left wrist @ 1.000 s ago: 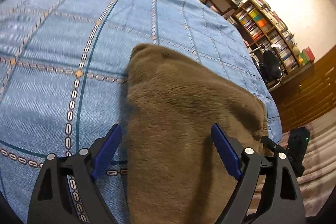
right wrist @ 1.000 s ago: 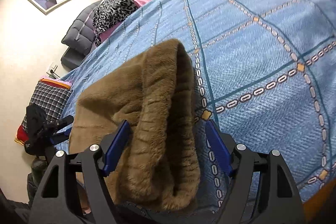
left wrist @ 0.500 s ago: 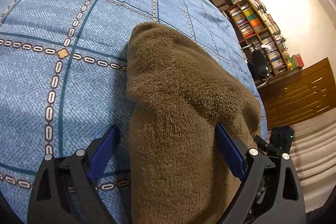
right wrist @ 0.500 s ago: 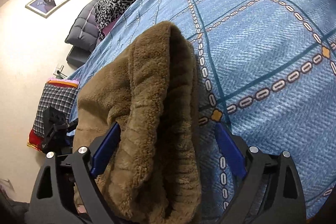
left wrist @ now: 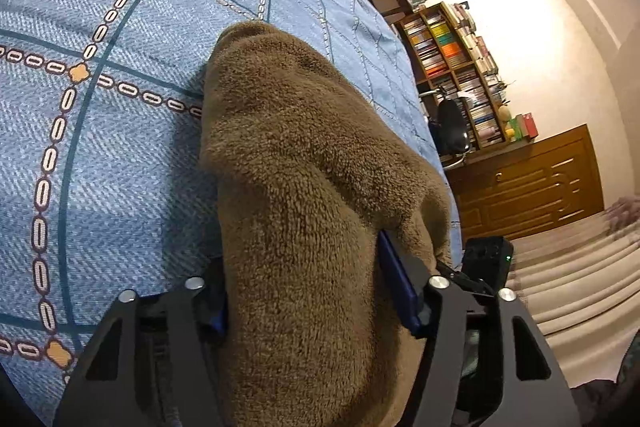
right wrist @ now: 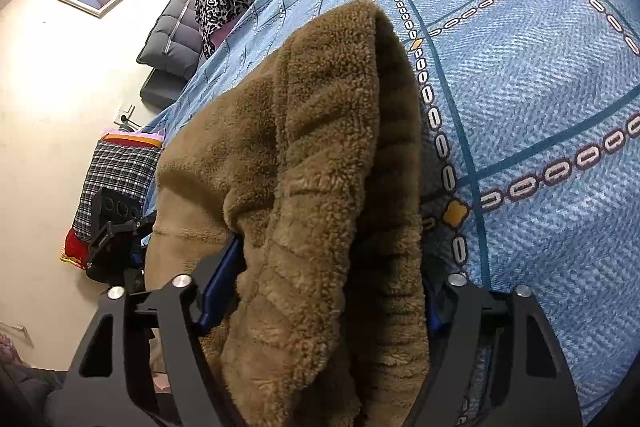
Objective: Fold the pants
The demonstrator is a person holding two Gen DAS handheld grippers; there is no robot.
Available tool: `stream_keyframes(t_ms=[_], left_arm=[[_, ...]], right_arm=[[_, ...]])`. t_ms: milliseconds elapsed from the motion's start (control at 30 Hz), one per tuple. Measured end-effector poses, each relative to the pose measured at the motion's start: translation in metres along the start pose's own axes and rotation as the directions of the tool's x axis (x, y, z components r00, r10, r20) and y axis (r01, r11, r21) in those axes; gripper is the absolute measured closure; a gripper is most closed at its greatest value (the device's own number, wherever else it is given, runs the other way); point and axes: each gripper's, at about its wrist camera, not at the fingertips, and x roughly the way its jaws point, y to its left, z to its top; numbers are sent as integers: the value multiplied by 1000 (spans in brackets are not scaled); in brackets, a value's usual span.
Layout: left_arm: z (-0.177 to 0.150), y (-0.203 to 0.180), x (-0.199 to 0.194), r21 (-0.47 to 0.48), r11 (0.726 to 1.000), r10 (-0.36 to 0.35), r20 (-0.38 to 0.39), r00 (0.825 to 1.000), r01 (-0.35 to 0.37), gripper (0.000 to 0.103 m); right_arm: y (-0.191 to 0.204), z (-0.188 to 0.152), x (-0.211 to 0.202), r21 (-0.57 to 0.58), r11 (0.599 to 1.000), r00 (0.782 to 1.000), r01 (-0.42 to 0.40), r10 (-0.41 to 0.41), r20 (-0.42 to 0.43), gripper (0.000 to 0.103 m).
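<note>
Pants: the brown fleece pants (left wrist: 304,211) lie bunched in thick layers near the edge of the bed (left wrist: 100,155), on its blue patterned cover, and run away from both cameras toward a rounded far end.
Left hand-held gripper: the left hand-held gripper (left wrist: 302,291) has just been closing on the near end of the pile; in the left wrist view the fleece fills the whole gap and the blue pads are pressed into it on both sides, so I judge it clamped on the pants.
Right hand-held gripper: the right hand-held gripper (right wrist: 320,291) has also just been closing, with the ribbed, doubled edge of the pants between its jaws; the left pad digs into the pile, the right pad is mostly hidden by cloth, and it reads as clamped too.
Step in hand: taking hold of the near end with both grippers, ready to carry it over for a fold.
Doing it well: bite deep enough to catch every layer, since thick fleece slips out of a shallow pinch.
Lift: raise both ends together and level, keeping the cloth taut between them so the fold line stays straight.
Risk: the near end sits near the bed's edge; a loose layer could sag off the side.
</note>
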Motion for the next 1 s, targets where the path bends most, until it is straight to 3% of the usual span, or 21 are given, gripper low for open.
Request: stream_keyframes(t_ms=[167, 500, 800, 1000], left_arm=[[-1, -11, -6, 30, 999, -12, 26, 1000, 11, 58], [13, -54, -17, 126, 992, -19, 69, 997, 11, 60], [75, -88, 3, 174, 985, -22, 124, 992, 0, 60], [137, -97, 30, 169, 986, -17, 146, 989, -8, 60]], right_arm=[[0, 0, -11, -13, 1000, 1000, -6, 6, 16, 50], [30, 19, -42, -97, 995, 995, 5, 5, 98, 53], [46, 90, -52, -150, 988, 983, 46, -17, 185, 54], [41, 158, -35, -144, 987, 978, 68, -37, 206, 54]])
